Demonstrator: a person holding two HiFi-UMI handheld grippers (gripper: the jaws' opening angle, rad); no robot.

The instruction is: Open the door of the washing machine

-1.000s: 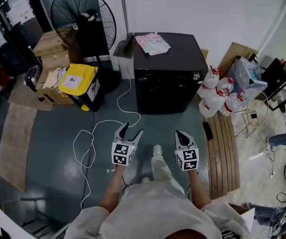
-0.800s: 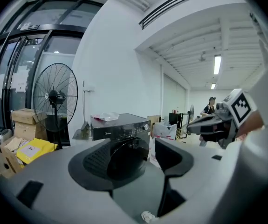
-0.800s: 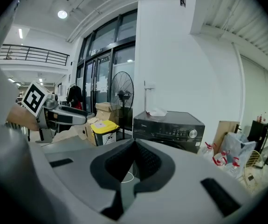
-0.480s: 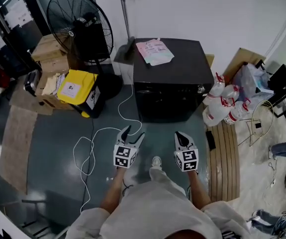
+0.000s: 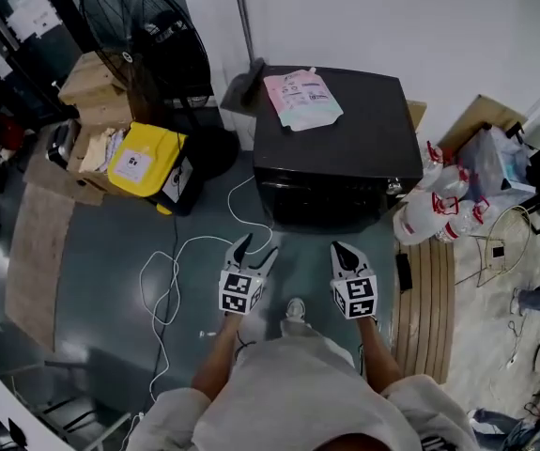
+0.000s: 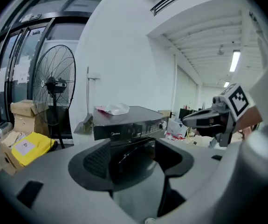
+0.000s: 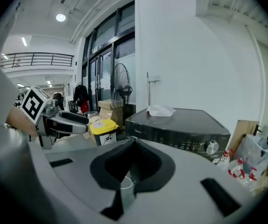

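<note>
**Desk:** So, how do the two tools stand?

**Photographer:** The left gripper (image 5: pixel 254 250) has its jaws spread with nothing between them. The right gripper (image 5: pixel 339 249) has its tips pressed together, also on nothing. Both are held out level in front of the person, side by side and short of the target.

**Desk:** And the target?

**Photographer:** A black front-loading washing machine (image 5: pixel 331 130) against the white wall, straight ahead. Its round door (image 6: pixel 130 161) is shut and faces the person, framed between the left jaws in the left gripper view. I cannot make out a handle or recess.

**Desk:** What could spoil the approach?

**Photographer:** Three things, in my judgement. A white cable (image 5: pixel 171 271) loops across the floor just beside the left gripper's path and could catch a foot on the step forward. The red-capped jugs (image 5: pixel 434 205) crowd the machine's right flank, so a wide swing would topple them. A closed right gripper cannot hook the door — and a hard tug might slide the detergent pouch (image 5: pixel 302 99) off the lid.
</note>
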